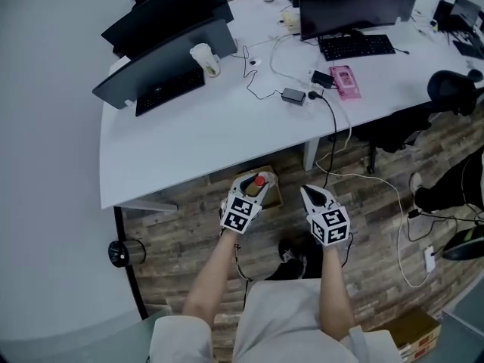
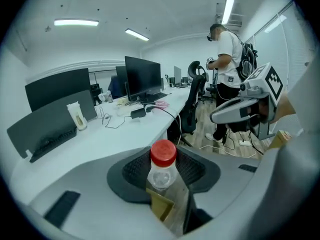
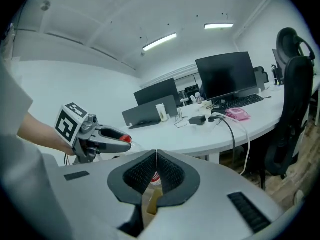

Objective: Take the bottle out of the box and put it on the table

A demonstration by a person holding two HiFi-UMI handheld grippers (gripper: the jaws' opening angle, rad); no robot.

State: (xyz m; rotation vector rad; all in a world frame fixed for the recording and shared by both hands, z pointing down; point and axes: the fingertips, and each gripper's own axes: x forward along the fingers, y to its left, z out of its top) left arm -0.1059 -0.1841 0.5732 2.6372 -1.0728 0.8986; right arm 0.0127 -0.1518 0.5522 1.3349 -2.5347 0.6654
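The left gripper and the right gripper both have a smooth pale grey shell that narrows to a point. Each one carries at its back end a white cube with black square markers. The pads inside the jaws are black and finely ribbed. The person wears light grey clothing, seen at the bottom of the head view.

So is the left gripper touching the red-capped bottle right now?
Touching. In the left gripper view, the left gripper clamps the red-capped bottle between its black pads; the head view shows the bottle held above the floor.
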